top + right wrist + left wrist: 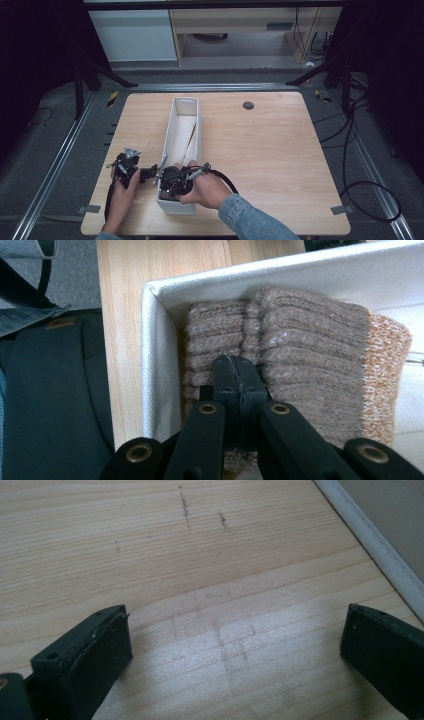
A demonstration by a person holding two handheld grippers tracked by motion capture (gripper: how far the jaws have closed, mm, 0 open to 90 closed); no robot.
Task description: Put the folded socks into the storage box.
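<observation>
Our right hand-held gripper (235,371) is closed against the brown knitted sock (300,360) in the white box (176,125); our left hand-held gripper (235,645) gapes wide over the table (150,555).

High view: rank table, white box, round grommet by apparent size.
1. Wooden table, largest by far.
2. White box, long and narrow, lying on the table.
3. Round grommet, smallest, a small dark disc near the table's far edge.

black grippers (175,180), denim sleeve (250,220), black cable (225,177)
</observation>
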